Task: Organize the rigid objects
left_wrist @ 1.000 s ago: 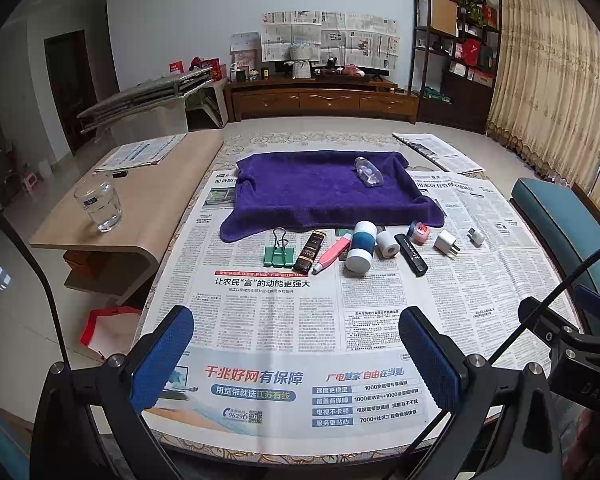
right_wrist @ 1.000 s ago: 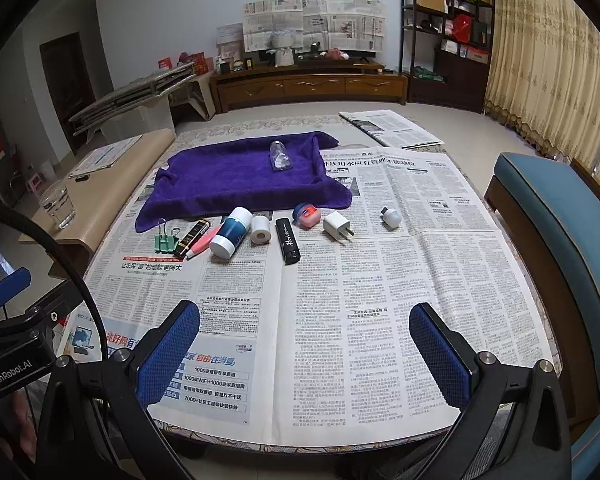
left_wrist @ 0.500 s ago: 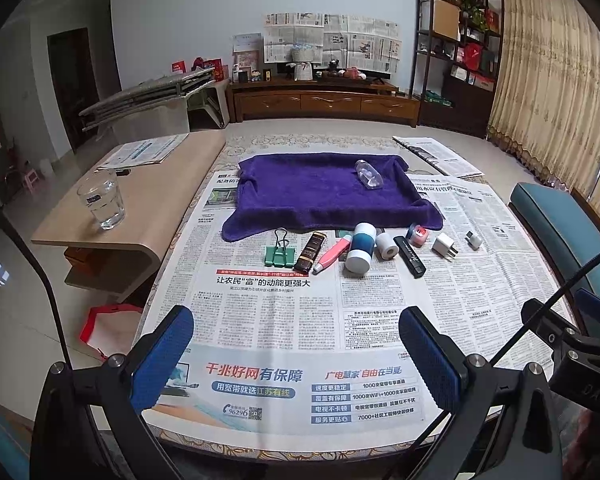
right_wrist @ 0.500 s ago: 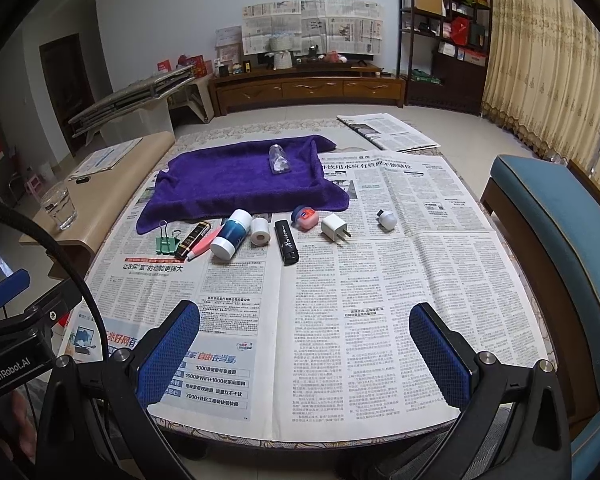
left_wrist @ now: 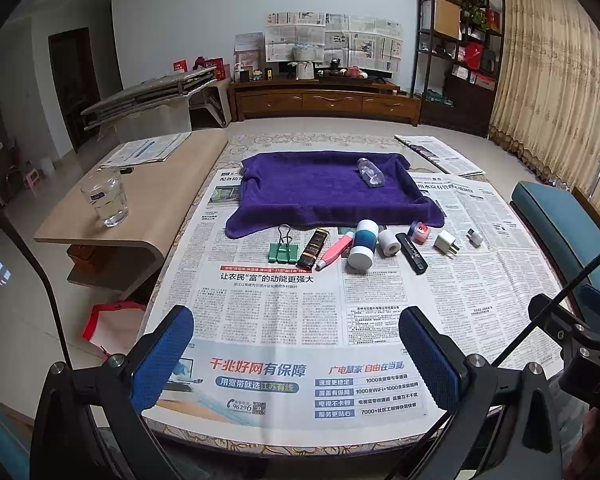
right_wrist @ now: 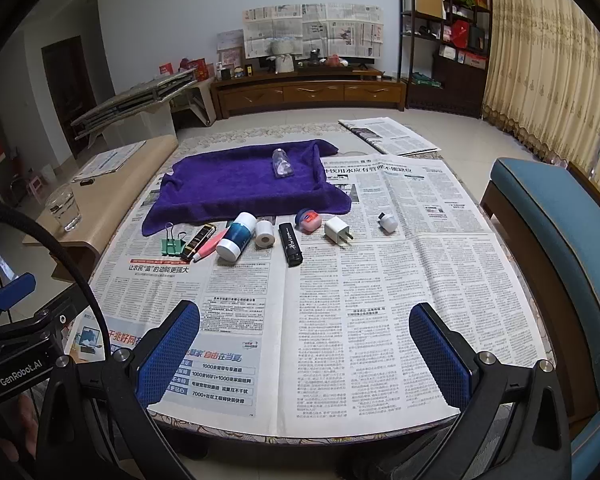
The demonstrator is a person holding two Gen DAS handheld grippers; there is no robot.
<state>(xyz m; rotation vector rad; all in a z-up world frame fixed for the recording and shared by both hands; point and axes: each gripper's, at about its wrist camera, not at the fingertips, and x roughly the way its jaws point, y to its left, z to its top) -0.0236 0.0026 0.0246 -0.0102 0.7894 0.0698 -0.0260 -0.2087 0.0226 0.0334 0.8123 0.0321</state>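
Observation:
A row of small objects lies on the newspaper-covered table: green binder clips point(left_wrist: 283, 251), a dark tube point(left_wrist: 315, 248), a pink tube point(left_wrist: 335, 250), a blue-and-white bottle point(left_wrist: 363, 243), a white roll point(left_wrist: 389, 242), a black lighter point(left_wrist: 411, 253), a pink tin point(left_wrist: 420, 233), a white plug point(left_wrist: 445, 241) and a small white adapter point(left_wrist: 475, 237). Behind them a purple towel point(left_wrist: 320, 192) holds a clear bottle point(left_wrist: 370, 172). My left gripper point(left_wrist: 296, 360) and right gripper point(right_wrist: 304, 356) are open and empty near the table's front edge, well short of the row point(right_wrist: 260, 236).
A glass of water point(left_wrist: 105, 196) stands on a low wooden bench point(left_wrist: 172, 184) to the left. A blue-cushioned seat point(right_wrist: 556, 232) borders the table's right side. A folded newspaper point(right_wrist: 388, 136) lies at the far right. A red bag point(left_wrist: 112, 326) sits on the floor.
Both views have shifted slightly, with the objects sitting a little lower and nearer in frame. Both grippers stay open and nothing on the table has moved.

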